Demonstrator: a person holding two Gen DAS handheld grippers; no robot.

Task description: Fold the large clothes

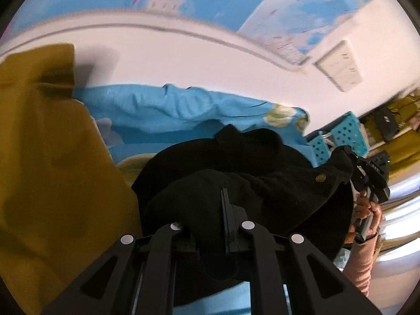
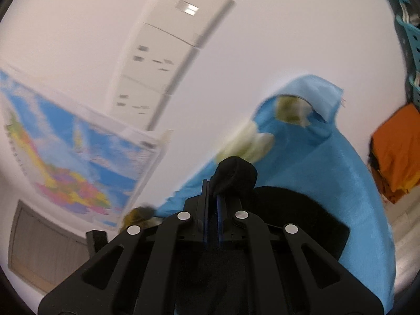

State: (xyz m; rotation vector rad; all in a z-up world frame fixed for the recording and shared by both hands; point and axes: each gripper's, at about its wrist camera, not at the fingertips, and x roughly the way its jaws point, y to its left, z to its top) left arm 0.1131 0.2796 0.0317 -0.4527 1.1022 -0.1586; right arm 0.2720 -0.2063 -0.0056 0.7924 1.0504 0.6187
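Note:
A black fuzzy garment [image 1: 262, 173] with a small brass button hangs bunched between both grippers above a blue patterned sheet [image 1: 162, 110]. My left gripper [image 1: 223, 197] is shut on a fold of the black garment, which covers one finger. My right gripper [image 2: 213, 186] is shut on another edge of the black garment [image 2: 236, 173], with a bunch of cloth sticking up past the fingers. The right gripper and the hand holding it show in the left wrist view [image 1: 367, 183] at the right.
A mustard yellow garment [image 1: 47, 157] fills the left of the left wrist view. Blue perforated baskets [image 1: 346, 134] stand at the right. An orange cloth [image 2: 396, 152] lies at the right. A map poster [image 2: 65, 152] and white panels [image 2: 162, 60] hang on the wall.

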